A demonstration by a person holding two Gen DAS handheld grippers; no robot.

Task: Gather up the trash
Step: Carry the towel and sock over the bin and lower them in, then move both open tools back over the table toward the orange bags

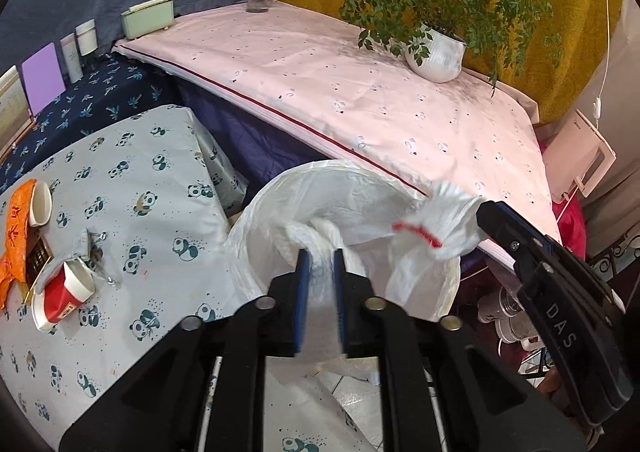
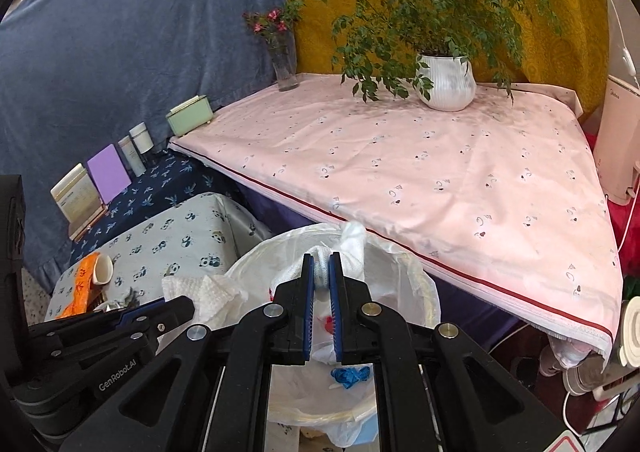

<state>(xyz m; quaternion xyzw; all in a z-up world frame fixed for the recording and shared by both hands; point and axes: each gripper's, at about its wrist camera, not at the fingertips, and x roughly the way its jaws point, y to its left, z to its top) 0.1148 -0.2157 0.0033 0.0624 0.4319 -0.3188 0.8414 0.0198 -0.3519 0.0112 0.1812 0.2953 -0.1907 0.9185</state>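
While both grippers hang over the white plastic-lined trash bin point(image 1: 352, 211), I am at the drop itself. My left gripper point(image 1: 320, 264) has crumpled white tissue paper point(image 1: 316, 236) between its blue pads; the pads stand a little apart and the paper looks loosely caught, so I judge the grasp is letting go rather than clenched. My right gripper point(image 2: 320, 272) is nearly closed on a white knitted glove with a red-trimmed cuff point(image 1: 440, 219), which dangles above the bin's mouth on the side nearest the pink cloth-covered table point(image 2: 440, 171).

To do this well I would keep both loads inside the rim before freeing them, since the liner sags and the glove hangs close to its edge. I would spread the fingers fully and give a small shake if the paper clings to the pads.

Trash remains on the panda-print tablecloth point(image 1: 140, 191): a red paper cup lying on its side point(image 1: 64, 292), a white paper cup point(image 1: 40, 203) and an orange plastic wrapper point(image 1: 16, 236). Those come next, I expect.
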